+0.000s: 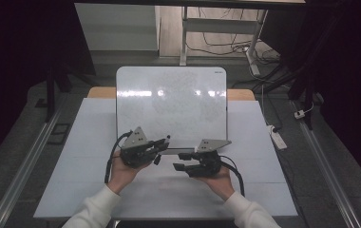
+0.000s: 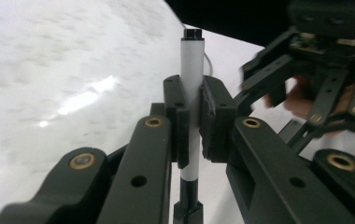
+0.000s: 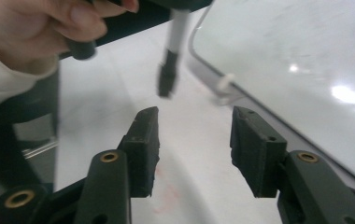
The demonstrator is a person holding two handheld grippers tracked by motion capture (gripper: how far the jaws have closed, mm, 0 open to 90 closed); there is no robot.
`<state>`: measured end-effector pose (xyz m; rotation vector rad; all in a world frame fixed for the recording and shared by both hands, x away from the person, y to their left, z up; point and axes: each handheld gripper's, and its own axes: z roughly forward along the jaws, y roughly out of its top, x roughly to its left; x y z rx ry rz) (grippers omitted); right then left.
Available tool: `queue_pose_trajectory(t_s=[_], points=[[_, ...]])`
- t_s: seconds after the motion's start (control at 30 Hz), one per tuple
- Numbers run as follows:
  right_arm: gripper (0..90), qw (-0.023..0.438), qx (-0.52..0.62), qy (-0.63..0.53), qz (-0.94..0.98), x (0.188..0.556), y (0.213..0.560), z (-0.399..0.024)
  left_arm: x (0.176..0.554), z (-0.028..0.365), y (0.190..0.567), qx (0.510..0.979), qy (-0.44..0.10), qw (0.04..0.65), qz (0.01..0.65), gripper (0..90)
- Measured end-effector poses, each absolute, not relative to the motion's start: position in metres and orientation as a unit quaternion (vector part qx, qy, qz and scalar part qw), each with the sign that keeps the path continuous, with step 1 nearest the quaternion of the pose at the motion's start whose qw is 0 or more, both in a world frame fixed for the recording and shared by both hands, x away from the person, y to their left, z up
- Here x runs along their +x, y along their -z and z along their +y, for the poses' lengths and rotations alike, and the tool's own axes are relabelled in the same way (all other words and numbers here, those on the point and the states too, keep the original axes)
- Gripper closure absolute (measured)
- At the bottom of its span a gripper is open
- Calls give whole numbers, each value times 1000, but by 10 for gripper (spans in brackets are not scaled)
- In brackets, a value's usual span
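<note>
**Marker in the left jaws, right jaws standing free: cap step in hand**

Item one: whiteboard marker (image 2: 192,93). White barrel, black at both ends. We find it clamped across its middle by the left gripper (image 1: 162,142), whose jaws are closed tight on the barrel; in the left gripper view it stands upright between the pads. It hangs above the counter (image 1: 88,142), just at the near edge of the whiteboard (image 1: 171,102).

Item two: right gripper (image 1: 181,161). We record its jaws parted to a middling width with nothing between them. In the right gripper view the marker's black end (image 3: 167,77) hangs just beyond and above the gap, apart from both pads.

Item three: whiteboard. Lies flat on the counter, glossy, with faint smudges and no clear writing that we can make out.

Step, as we judge it: the two grippers face each other over the marker, so we take the work to be at the cap. Whether the black end is a cap or a bare tip we cannot tell.

Next move, as we judge it: the left gripper calls for a steady hold, while the right either lines up squarely on the black end or stays out of the way of the board.
</note>
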<state>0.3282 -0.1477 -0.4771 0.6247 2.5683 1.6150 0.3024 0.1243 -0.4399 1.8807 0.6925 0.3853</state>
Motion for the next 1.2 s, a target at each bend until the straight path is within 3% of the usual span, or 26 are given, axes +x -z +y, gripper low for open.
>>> queue_pose_trajectory(t_s=[0.27,0.6,0.83,1.2], points=[[479,105,230,-510,822,329,483,-189,309,152,437,762,-166,533,329,817],[469,149,288,-501,802,323,487,-252,329,188,424,734,-191,531,380,816],[469,172,312,-493,794,323,492,-278,375,210,403,719,-212,502,432,816],[469,183,305,-482,801,325,492,-276,461,210,375,721,-233,443,479,814]])
